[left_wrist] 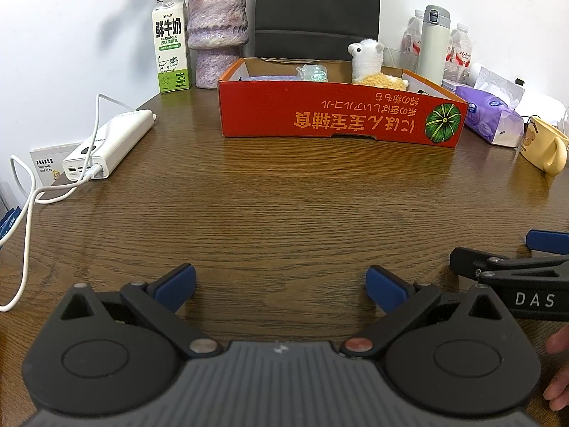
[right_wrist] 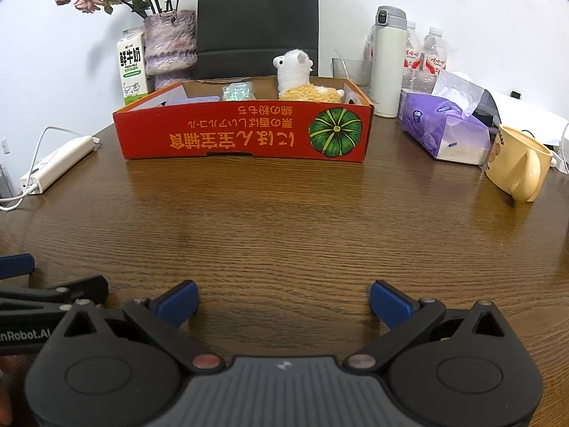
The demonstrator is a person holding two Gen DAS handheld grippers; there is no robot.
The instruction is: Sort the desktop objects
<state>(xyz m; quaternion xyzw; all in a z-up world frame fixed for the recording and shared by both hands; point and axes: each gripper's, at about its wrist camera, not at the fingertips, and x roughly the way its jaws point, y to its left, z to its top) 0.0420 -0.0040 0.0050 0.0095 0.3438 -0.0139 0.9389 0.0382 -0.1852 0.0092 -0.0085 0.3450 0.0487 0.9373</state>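
Left wrist view: the left gripper [left_wrist: 281, 286] fills the bottom of the frame, its blue-padded fingers [left_wrist: 177, 283] spread wide apart with nothing between them, above a bare stretch of brown wooden table [left_wrist: 284, 195]. At the right edge, the right gripper [left_wrist: 512, 267] juts in sideways, just beside the left one; its finger spacing cannot be judged from here. In the upper centre sits a red cardboard box [left_wrist: 338, 114], open at the top, with a plush alpaca [left_wrist: 370, 66] standing upright inside toward its right end and a small clear packet [left_wrist: 313, 73] to the left of the toy. A milk carton [left_wrist: 170, 44] and a purple vase [left_wrist: 217, 35] stand at upper left behind the box; a white power bank [left_wrist: 110, 144] with a cable plugged in lies at left. At upper right are a white flask [left_wrist: 432, 41], a purple tissue pack [left_wrist: 494, 115] and a yellow mug [left_wrist: 544, 144].

Right wrist view: the right gripper [right_wrist: 284, 306] occupies the bottom, fingers likewise held wide apart and gripping nothing. Part of the left gripper [right_wrist: 53, 295] shows at lower left. The red cardboard box [right_wrist: 242, 131] lies in the upper centre, the plush alpaca [right_wrist: 302, 78] and clear packet [right_wrist: 237, 91] inside it. The yellow mug [right_wrist: 519, 163] stands at right, near the tissue pack [right_wrist: 444, 131]; the flask [right_wrist: 389, 60] rises just beyond the box's right corner.
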